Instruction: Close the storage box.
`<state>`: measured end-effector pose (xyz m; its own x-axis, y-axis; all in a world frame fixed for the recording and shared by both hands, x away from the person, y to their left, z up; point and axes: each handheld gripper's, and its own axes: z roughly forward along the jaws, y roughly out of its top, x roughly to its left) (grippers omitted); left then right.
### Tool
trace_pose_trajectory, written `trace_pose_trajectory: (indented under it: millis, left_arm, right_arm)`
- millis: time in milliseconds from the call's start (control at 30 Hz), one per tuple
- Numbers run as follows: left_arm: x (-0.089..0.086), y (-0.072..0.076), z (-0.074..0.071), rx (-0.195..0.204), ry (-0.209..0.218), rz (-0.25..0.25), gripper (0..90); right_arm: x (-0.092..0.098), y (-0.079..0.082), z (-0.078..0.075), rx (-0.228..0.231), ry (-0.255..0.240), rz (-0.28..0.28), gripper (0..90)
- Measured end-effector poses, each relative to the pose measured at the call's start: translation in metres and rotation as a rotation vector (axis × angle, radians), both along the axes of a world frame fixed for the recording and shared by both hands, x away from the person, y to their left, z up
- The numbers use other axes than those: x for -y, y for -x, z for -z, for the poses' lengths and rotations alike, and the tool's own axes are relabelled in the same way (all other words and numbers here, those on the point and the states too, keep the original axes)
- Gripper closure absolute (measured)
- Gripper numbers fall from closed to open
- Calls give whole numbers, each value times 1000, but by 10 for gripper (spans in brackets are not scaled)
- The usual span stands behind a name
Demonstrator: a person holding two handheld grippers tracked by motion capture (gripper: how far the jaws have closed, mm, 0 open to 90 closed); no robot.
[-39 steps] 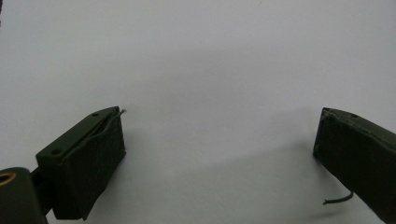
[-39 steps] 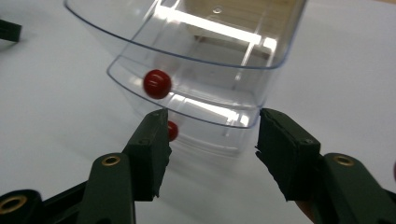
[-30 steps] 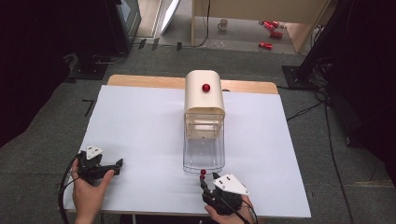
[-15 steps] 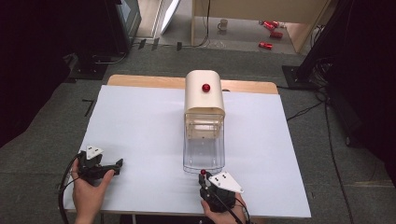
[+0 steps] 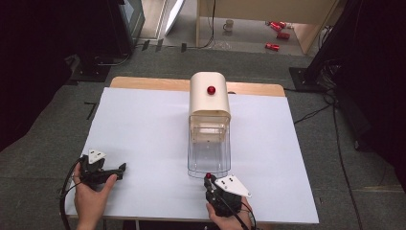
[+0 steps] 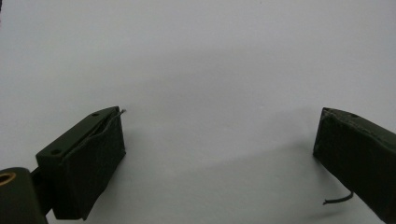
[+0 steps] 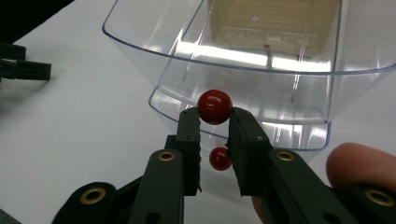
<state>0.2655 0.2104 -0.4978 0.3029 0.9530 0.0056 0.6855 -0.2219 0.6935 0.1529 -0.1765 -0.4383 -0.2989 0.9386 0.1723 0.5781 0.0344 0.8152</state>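
the right gripper (image 7: 214,122) pinches a small glossy red ball (image 7: 215,107) between its jaw tips, just at the near rim of the clear plastic bin (image 7: 233,65). a second red ball (image 7: 219,158) sits lower between the jaws. the left gripper (image 6: 219,154) rests wide open over the white tabletop (image 6: 196,56).

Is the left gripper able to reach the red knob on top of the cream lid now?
Probably yes: the left gripper is open, and bare white table lies between it and the red knob.
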Motion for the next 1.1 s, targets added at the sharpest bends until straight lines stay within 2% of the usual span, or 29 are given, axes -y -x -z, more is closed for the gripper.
trace_pose_trajectory:
  millis: [467, 833, 1100]
  left_arm:
    - [0, 0, 0, 0, 0, 0, 19]
    - [0, 0, 0, -1, -2, 1, 19]
    - [0, 0, 0, -1, -2, 1, 19]
  right_arm:
    - [-2, -5, -17, 10, -10, -19, 761]
    - [-3, -12, -31, 34, -30, -12, 761]
    - [-2, -22, -36, 39, -24, -4, 760]
